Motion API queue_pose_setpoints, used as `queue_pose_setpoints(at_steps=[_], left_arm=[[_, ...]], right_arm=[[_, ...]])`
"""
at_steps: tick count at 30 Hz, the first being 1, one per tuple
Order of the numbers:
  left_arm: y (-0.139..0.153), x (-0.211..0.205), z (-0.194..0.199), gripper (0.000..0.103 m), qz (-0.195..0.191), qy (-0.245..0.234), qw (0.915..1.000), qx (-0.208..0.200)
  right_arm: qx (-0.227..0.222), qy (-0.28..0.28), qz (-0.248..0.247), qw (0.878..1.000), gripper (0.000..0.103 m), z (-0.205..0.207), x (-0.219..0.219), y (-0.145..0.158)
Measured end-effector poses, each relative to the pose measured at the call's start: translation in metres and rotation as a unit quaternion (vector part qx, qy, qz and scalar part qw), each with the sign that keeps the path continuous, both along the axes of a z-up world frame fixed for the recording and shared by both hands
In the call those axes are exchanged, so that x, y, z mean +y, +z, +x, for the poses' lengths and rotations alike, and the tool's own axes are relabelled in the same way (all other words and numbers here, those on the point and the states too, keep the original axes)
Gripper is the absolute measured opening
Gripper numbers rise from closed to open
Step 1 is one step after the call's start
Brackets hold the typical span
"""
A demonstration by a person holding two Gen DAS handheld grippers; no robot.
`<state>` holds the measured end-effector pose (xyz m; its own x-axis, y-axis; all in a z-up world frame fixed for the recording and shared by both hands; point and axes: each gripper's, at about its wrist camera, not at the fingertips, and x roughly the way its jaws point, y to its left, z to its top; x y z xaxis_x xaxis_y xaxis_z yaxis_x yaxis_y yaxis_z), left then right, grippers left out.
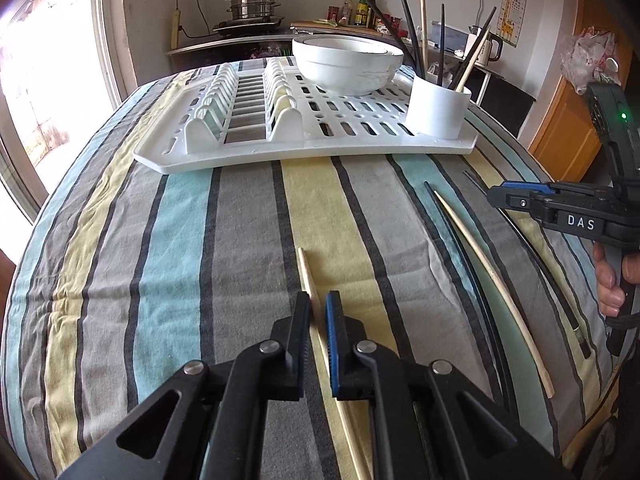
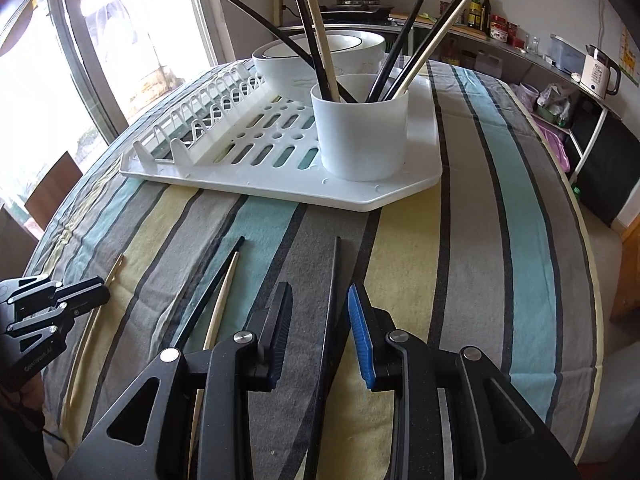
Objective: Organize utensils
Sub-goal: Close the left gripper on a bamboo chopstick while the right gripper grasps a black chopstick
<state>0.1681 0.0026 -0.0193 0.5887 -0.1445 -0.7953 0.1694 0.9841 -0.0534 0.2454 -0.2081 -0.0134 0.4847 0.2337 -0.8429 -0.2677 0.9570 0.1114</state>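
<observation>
Striped cloth in grey, teal and yellow covers the desk; white slotted plastic drain rack sits at 12 o'clock with a white cylindrical holder of chopsticks. My left tongs have closed on a pale wooden chopstick, long axis running 12-to-6. My right tongs stand part open, gripping nothing, straddling a black chopstick lying 12-to-6 on the cloth. Judgement: right needs only to descend and close.
</observation>
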Motion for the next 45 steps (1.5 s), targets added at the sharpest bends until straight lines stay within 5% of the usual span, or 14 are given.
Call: queue_pose_setpoints(at_steps=[8, 16, 23, 45], left_arm=[[0.001, -0.006, 0.01, 0.006, 0.011, -0.018, 0.9998, 0.0], [0.001, -0.009, 0.014, 0.006, 0.017, -0.028, 0.9995, 0.0], [0.002, -0.01, 0.016, 0.006, 0.015, -0.038, 0.9991, 0.003], [0.093, -0.001, -0.005, 0.005, -0.02, -0.044, 0.9945, -0.093]], right_arm=[[0.025, 0.005, -0.023, 0.999, 0.03, 0.016, 0.007, -0.006], [0.035, 0.019, -0.051, 0.998, 0.005, 0.022, 0.011, -0.005], [0.031, 0.022, -0.037, 0.999, 0.004, 0.02, 0.009, 0.001], [-0.149, -0.012, 0.039, 0.988, 0.004, -0.041, -0.021, 0.132]])
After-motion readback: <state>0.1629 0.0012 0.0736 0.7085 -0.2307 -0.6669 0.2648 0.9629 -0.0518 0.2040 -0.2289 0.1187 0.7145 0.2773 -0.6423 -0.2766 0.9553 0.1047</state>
